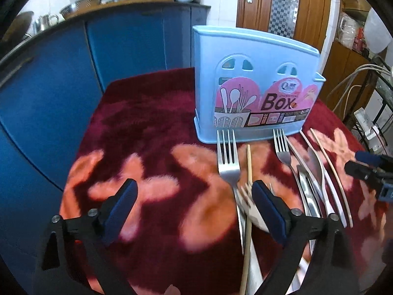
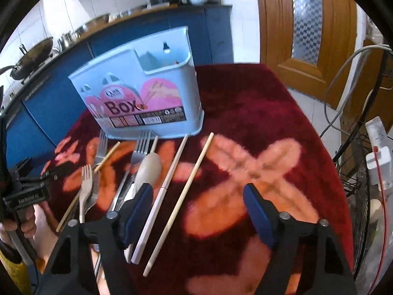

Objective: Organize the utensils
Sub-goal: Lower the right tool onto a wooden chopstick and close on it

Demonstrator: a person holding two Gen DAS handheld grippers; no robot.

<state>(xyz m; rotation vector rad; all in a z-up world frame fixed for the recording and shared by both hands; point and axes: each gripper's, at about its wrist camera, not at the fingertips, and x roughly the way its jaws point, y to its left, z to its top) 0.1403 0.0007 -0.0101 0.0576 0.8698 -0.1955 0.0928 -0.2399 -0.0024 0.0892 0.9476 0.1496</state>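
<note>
A light blue utensil box (image 1: 253,83) with a pink label stands upright at the back of the red and pink fuzzy cloth (image 1: 152,147); it also shows in the right wrist view (image 2: 147,93). Metal forks (image 1: 228,157), a wooden chopstick (image 1: 248,196), spoons (image 1: 316,169) and more chopsticks lie in front of it. My left gripper (image 1: 194,206) is open and empty, its right finger over the fork and chopstick. My right gripper (image 2: 196,209) is open and empty above two chopsticks (image 2: 189,179) and a beige spoon (image 2: 149,169).
Blue kitchen cabinets (image 1: 61,93) with pots and bowls on top stand behind the table. A wooden door (image 2: 307,24) is at the back right. Cables and a wire fan (image 2: 358,162) stand off the table's right edge. The other gripper (image 2: 27,191) shows at left.
</note>
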